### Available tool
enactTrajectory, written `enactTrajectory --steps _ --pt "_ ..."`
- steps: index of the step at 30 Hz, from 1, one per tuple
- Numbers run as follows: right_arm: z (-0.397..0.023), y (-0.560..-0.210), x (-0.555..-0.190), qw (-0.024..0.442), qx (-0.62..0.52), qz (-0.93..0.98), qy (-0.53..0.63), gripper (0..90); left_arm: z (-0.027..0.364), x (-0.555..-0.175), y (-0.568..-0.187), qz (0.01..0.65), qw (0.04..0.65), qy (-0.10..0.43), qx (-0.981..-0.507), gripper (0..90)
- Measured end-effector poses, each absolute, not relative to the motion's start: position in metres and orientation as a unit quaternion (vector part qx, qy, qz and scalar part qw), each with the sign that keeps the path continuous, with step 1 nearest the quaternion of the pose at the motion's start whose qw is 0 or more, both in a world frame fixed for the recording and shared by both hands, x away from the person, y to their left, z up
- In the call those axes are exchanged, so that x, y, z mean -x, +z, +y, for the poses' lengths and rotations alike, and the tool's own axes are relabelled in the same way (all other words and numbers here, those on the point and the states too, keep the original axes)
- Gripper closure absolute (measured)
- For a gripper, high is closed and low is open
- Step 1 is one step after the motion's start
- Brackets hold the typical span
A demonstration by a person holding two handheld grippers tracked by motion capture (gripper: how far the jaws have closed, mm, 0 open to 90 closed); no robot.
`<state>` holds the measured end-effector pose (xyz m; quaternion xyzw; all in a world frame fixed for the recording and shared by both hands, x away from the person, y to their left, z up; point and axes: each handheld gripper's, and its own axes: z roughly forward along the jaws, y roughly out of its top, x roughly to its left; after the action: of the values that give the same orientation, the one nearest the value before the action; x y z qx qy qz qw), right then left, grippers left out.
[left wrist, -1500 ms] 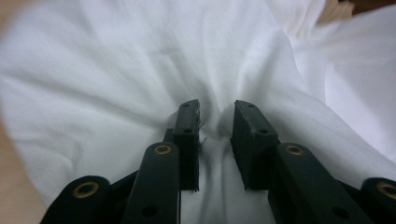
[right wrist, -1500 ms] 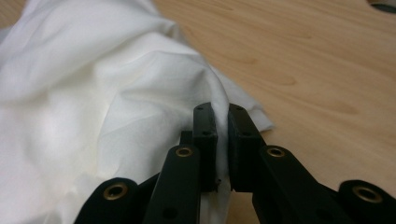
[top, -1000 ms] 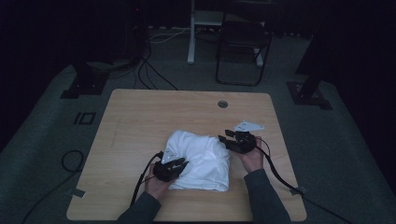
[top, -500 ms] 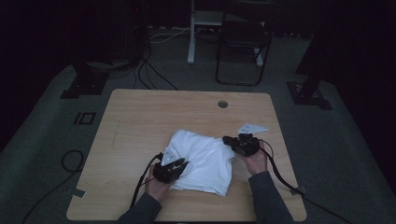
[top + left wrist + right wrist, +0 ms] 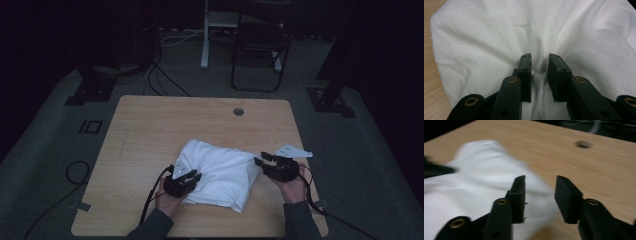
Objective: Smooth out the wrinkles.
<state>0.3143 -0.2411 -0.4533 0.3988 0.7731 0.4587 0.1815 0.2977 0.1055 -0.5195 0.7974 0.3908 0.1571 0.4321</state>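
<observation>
Pulled back off the rumpled white cloth (image 5: 220,172), right hand-held gripper (image 5: 267,163) just reopened, empty; left hand-held gripper (image 5: 539,66) pinches a fold.

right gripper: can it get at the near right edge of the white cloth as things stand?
Probably yes. The right gripper sits just off the white cloth, its jaws just opened with nothing between them, and bare table lies between. The left gripper is shut on the far side.

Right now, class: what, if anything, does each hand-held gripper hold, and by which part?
The left hand-held gripper pinches a fold of the white cloth near its front-left edge. The right hand-held gripper, jaws just opened, holds nothing.
</observation>
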Motion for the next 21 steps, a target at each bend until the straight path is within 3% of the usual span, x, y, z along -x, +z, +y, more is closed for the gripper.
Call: enactTrajectory --steps 6,10,18,19,21 --pt "-0.189 -0.477 -0.290 0.107 -0.348 0.806 0.467 53.8 0.105 -0.296 -0.519 0.392 0.431 0.162 -0.796 72.2" --pt "-0.160 -0.493 -0.277 0.081 -0.311 0.827 0.462 52.4 0.105 -0.296 -0.519 0.391 0.430 0.164 -0.797 72.0" --pt "-0.144 -0.521 -0.282 0.103 -0.302 0.856 0.406 59.5 0.097 -0.282 -0.523 0.394 0.416 0.220 -0.790 71.3" --pt "-0.143 -0.524 -0.293 0.106 -0.305 0.856 0.404 59.8 0.091 -0.283 -0.525 0.389 0.404 0.252 -0.789 71.3" --pt "-0.143 -0.524 -0.302 0.114 -0.309 0.853 0.404 60.0 0.090 -0.290 -0.525 0.394 0.402 0.258 -0.785 71.2"
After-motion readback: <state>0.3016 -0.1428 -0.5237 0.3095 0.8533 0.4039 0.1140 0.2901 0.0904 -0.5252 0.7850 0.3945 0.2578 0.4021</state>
